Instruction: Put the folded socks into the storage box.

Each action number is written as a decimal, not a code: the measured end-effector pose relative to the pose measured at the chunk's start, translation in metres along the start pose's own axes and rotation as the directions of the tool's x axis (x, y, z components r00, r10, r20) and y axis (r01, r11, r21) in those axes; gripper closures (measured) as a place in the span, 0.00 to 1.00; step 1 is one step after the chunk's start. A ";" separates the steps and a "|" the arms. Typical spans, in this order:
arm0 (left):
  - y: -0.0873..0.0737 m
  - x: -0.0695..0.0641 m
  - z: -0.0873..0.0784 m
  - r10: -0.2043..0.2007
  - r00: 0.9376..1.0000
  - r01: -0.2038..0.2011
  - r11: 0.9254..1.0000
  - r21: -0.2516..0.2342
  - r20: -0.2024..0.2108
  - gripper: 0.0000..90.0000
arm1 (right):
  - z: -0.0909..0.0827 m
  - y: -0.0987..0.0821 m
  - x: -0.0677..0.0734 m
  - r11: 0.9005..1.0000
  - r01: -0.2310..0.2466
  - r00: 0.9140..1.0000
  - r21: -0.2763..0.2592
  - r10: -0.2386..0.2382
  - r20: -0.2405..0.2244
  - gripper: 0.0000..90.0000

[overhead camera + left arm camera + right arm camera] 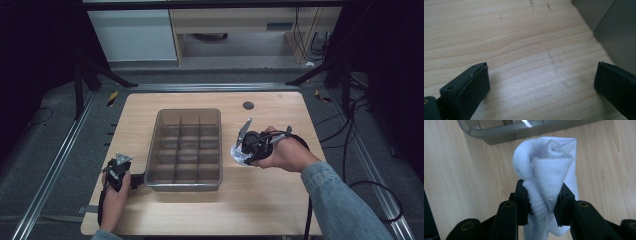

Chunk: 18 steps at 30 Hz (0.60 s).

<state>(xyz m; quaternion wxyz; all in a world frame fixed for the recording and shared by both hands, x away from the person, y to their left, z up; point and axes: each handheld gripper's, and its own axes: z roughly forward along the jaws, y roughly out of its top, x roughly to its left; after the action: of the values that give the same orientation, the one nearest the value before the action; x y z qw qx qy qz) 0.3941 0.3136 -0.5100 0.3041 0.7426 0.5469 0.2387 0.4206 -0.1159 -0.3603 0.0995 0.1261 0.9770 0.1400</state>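
Now right gripper (541, 202) jaws pinch white sock (549, 170) beside organizer rim (499, 131); left gripper (541, 82) jaws wide, empty.

A rolled white sock (546, 177) is pinched between the two black jaws of the right gripper (542, 203), its ribbed cuff squeezed tight and hanging down between them. The roll's folded top bulges above the jaws. Pale wooden table (461, 182) is seen below, and a grey bin's rounded rim (506, 131) crosses the top.
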 end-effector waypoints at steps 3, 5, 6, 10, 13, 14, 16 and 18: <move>0.000 0.000 0.000 0.001 1.000 -0.001 1.000 0.000 0.000 0.00 | -0.003 0.007 0.002 1.000 0.009 1.000 -0.006 -0.009 -0.003 0.76; 0.000 0.000 0.000 0.002 1.000 -0.002 1.000 0.000 -0.001 0.00 | -0.006 0.013 0.003 1.000 0.018 1.000 -0.009 -0.018 -0.003 0.76; 0.000 0.000 0.000 0.001 1.000 -0.001 1.000 0.000 0.000 0.00 | -0.008 0.016 0.004 1.000 0.020 1.000 -0.007 -0.020 -0.005 0.76; 0.000 0.000 0.000 0.001 1.000 -0.001 1.000 0.001 0.000 0.00 | -0.015 0.028 0.007 0.999 0.040 0.999 -0.013 -0.040 -0.003 0.76; 0.000 0.000 0.000 0.001 1.000 -0.001 1.000 0.002 0.001 0.00 | -0.018 0.038 0.010 0.998 0.050 0.999 -0.024 -0.050 -0.005 0.76; 0.000 0.000 0.000 0.001 1.000 -0.001 1.000 0.002 0.001 0.00 | -0.019 0.041 0.011 0.998 0.057 0.998 -0.023 -0.057 -0.004 0.76; 0.000 0.000 0.000 0.001 1.000 -0.001 1.000 0.002 0.001 0.00 | -0.019 0.046 0.013 0.998 0.065 0.998 -0.021 -0.065 -0.003 0.76; 0.000 0.000 0.000 0.001 1.000 -0.001 1.000 0.002 0.001 0.00 | -0.020 0.052 0.014 0.998 0.063 0.998 -0.024 -0.063 -0.006 0.76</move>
<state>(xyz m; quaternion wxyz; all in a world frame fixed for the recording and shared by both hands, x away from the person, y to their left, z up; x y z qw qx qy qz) 0.3940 0.3136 -0.5099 0.3035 0.7434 0.5465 0.2379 0.4135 -0.0690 -0.3283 0.1021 0.0935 0.9791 0.1486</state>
